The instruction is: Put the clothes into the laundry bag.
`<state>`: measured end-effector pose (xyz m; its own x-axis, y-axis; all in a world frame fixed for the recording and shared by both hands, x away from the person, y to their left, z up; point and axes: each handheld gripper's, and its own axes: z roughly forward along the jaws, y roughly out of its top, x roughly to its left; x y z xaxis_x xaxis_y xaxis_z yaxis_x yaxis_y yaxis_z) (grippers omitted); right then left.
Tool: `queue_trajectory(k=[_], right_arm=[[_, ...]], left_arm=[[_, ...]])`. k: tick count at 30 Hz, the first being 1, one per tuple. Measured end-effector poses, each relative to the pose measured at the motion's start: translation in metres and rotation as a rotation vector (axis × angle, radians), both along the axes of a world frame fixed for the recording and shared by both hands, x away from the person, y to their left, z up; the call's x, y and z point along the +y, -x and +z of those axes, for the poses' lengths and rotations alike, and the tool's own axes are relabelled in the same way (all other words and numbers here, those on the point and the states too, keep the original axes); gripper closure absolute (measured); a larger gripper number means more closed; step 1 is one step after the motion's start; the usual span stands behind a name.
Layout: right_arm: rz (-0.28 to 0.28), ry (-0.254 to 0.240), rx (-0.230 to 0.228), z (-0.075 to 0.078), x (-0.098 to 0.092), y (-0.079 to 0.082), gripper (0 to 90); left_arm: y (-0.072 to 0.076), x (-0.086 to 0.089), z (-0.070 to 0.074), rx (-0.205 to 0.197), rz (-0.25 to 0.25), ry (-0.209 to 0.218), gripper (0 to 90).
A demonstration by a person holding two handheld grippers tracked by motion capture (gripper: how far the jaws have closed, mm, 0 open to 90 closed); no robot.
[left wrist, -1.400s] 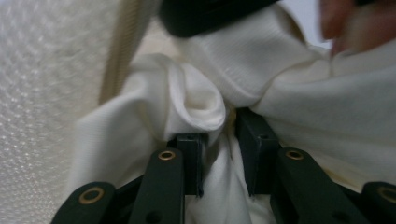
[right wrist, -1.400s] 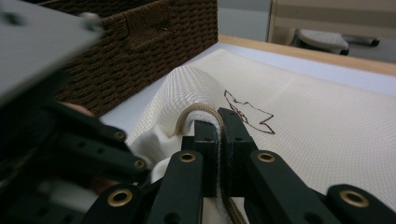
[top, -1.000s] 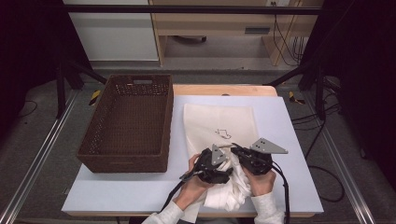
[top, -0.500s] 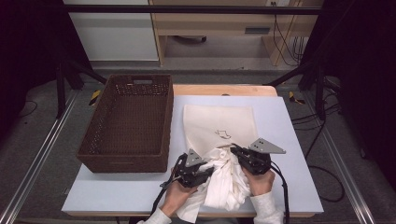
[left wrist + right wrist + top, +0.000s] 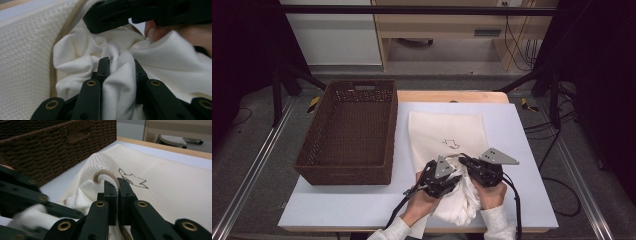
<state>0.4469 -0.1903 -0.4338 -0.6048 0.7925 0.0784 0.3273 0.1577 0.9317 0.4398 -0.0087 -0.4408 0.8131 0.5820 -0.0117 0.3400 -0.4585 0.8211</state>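
A cream mesh bag (image 5: 447,131) with a small dark drawing lies flat on the table. A white garment (image 5: 462,200) bunches at its near, open end. My left gripper (image 5: 453,175) is shut on a fold of the white garment (image 5: 75,52), which bulges between its pads (image 5: 104,67); its jaws have just been closing on it. My right gripper (image 5: 463,160) is shut on the bag's zipper edge (image 5: 107,173) and holds the mouth lifted. The garment (image 5: 85,192) sits partly inside that mouth. How much of it is inside is hidden.
A dark brown wicker basket (image 5: 344,175) stands left of the bag, close to the left gripper's side. The pale blue tabletop (image 5: 522,150) is bare to the right of the bag. The table's front edge runs just below both hands.
My left gripper drew back toward the front left, then returned to the bag's mouth with its jaws shut on the white cloth. The right gripper has kept still on the bag's edge.
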Motion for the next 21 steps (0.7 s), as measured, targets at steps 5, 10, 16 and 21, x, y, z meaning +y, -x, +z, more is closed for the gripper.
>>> queue_trajectory(k=[5, 10, 16, 21], right_arm=[[-0.005, -0.014, -0.029, 0.01, -0.007, 0.007, 87.3], [-0.006, -0.019, -0.014, 0.007, -0.008, 0.005, 87.3], [-0.003, 0.014, -0.006, 0.001, -0.002, 0.003, 87.2], [-0.005, 0.025, -0.005, -0.002, -0.001, 0.002, 87.2]], left_arm=[[-0.022, -0.003, -0.018, 0.023, 0.073, -0.061, 70.3], [-0.016, 0.002, -0.015, -0.005, 0.102, -0.074, 51.3], [0.005, 0.022, 0.006, -0.016, 0.107, -0.043, 25.6], [0.035, 0.045, 0.011, -0.026, 0.097, -0.037, 22.7]])
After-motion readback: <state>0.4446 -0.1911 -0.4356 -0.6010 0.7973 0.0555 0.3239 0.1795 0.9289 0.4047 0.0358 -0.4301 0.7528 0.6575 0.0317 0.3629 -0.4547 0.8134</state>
